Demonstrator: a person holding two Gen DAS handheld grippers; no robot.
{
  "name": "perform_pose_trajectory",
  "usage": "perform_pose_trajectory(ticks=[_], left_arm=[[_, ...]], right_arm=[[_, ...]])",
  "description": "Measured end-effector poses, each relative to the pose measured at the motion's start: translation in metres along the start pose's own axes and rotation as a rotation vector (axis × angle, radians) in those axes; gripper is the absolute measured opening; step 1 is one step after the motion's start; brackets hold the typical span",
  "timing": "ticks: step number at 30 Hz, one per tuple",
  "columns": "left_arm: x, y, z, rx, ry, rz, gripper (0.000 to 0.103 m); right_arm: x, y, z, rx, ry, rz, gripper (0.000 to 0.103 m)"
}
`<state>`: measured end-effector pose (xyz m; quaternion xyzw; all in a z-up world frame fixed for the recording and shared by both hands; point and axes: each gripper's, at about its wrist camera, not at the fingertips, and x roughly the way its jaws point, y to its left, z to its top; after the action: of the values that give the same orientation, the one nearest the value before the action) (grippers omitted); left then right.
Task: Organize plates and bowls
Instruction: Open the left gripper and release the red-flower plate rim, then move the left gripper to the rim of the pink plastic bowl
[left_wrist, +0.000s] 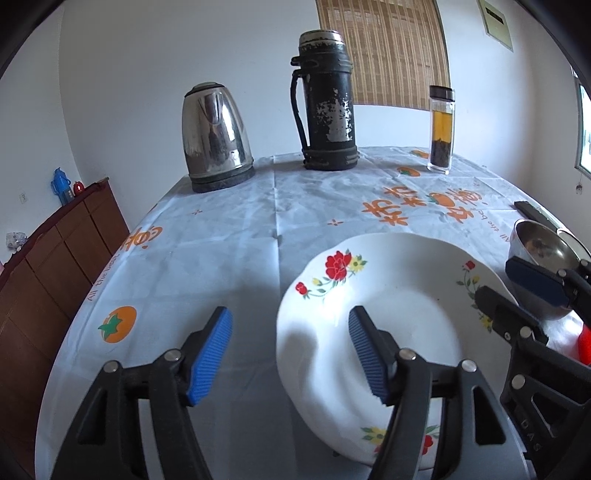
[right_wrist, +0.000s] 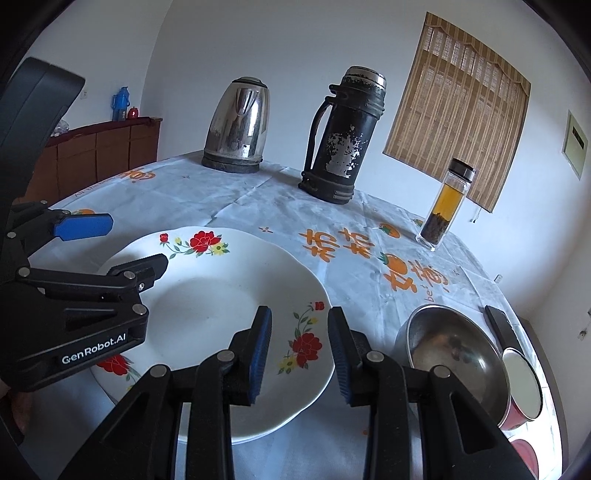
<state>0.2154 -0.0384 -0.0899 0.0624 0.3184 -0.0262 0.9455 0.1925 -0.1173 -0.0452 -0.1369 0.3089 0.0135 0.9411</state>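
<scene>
The plate (right_wrist: 207, 295), white with red and yellow flowers on its rim, is lying flat on the tablecloth (left_wrist: 229, 236) near the front edge of the table, and both grippers are hovering at it. Going from the left: a brown wooden cabinet (left_wrist: 55, 258) is standing against the wall beyond the table, with a blue bottle (left_wrist: 61, 184) sitting on top of it. On the far side of the table a steel kettle (left_wrist: 216, 136) is sitting on its dark base, and just right of it a tall black flask (left_wrist: 327, 103) with worn, peeling paint is standing upright.

The left gripper (left_wrist: 290, 354) is standing spread wide, with nothing pinched. Its left pad is hanging over bare cloth and its right pad is hanging over the plate, so the plate's left rim is lying between them, but the pads are not pressing on it. The right gripper (right_wrist: 299, 354) is holding its jaws partly apart over the plate's right rim. A flower spray on the rim is showing in the gap, and I cannot tell whether the pads are touching the china.

Further right, a clear glass bottle (right_wrist: 445, 206) of amber tea with dark leaves at the bottom is standing upright. Near the right gripper, a steel bowl (right_wrist: 458, 350) is sitting just beside the plate, and a red container (right_wrist: 522, 391) is sitting against the bowl's right side.
</scene>
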Motion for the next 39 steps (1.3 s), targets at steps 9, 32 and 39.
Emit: perform_pose_trajectory(ticks=[9,32,39], left_arm=[[-0.003,0.010,0.002,-0.056,-0.028,-0.009,0.067],[-0.038,-0.017,0.012,-0.026,-0.081,-0.135,0.066],[-0.083,-0.075,0.021,0.087,-0.145,-0.267,0.064]], right_arm=[[-0.012,-0.004,-0.002,0.021,-0.068,0.013,0.034],[-0.148,-0.076,-0.054,0.146,-0.089,0.055,0.034],[-0.160,-0.124,-0.085,0.232,-0.031,-0.051,0.034]])
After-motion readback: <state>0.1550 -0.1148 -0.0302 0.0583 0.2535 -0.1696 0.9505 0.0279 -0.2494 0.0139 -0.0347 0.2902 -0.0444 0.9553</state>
